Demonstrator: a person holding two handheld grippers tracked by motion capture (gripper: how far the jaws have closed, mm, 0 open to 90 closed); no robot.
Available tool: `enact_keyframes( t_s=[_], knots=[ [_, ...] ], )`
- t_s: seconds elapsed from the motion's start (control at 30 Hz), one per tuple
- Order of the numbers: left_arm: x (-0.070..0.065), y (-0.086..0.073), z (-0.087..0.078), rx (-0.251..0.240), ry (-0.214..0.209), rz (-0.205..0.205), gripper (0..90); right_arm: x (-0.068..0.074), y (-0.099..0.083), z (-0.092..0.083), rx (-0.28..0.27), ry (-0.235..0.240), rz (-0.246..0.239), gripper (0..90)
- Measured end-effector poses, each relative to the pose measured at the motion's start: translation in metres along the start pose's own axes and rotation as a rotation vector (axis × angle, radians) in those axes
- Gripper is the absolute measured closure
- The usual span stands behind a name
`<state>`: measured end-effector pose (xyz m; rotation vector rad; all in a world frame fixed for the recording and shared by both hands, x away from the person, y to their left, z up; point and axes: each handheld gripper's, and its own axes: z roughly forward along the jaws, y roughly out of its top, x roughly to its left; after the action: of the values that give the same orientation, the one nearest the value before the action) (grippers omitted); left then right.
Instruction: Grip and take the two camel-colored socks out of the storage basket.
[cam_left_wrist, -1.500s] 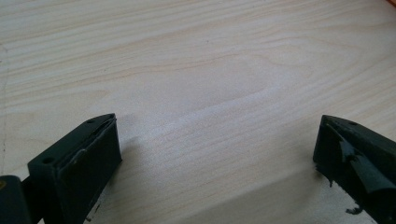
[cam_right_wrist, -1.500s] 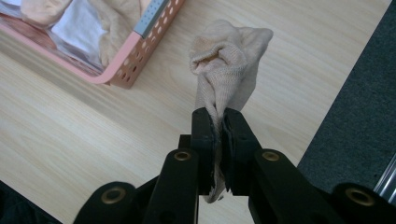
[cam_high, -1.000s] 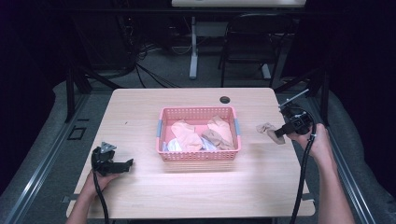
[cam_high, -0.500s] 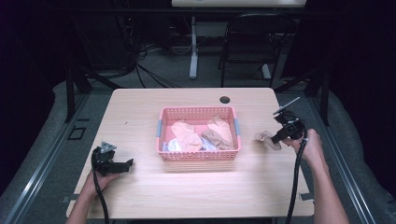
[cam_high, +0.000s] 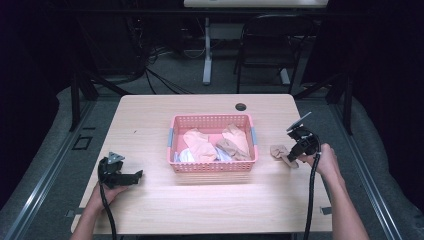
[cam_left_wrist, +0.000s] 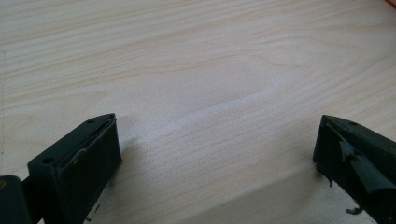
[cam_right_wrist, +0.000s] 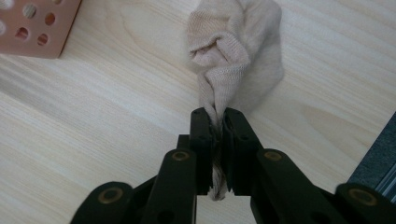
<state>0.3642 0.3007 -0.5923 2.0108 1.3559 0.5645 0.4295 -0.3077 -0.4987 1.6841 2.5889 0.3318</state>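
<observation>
The right tongs (cam_right_wrist: 218, 122) pinch one end of a soft beige knitted sock (cam_right_wrist: 236, 51). Their jaws have just been opening a little, but the sock is between them and the pads press on it. The rest of the sock lies crumpled on the pale wooden bench (cam_high: 150, 120), near its right edge, just beside the pink plastic basket (cam_high: 212, 166) full of more socks. The left tongs (cam_high: 134, 176) rest near the bench's left front corner, jaws wide apart with only bare wood between them.
</observation>
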Motion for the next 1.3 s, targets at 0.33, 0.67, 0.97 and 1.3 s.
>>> enact_keyframes(
  t_s=[0.33,0.67,0.97,1.3],
  knots=[
    [0.0,0.0,0.0,0.0,-0.001,0.0,0.5,0.0,-0.001,-0.012,-0.017,0.002,0.008,22.3],
    [0.0,0.0,0.0,0.001,-0.001,-0.002,0.5,0.004,-0.001,-0.038,-0.055,0.008,-0.009,0.0],
    [0.0,0.0,0.0,0.0,0.0,0.0,0.4,0.01,0.003,-0.052,-0.047,-0.013,-0.029,0.0],
    [0.0,0.0,0.0,0.0,0.0,0.0,0.4,0.028,0.019,-0.088,-0.082,-0.023,-0.084,0.0]
  ],
)
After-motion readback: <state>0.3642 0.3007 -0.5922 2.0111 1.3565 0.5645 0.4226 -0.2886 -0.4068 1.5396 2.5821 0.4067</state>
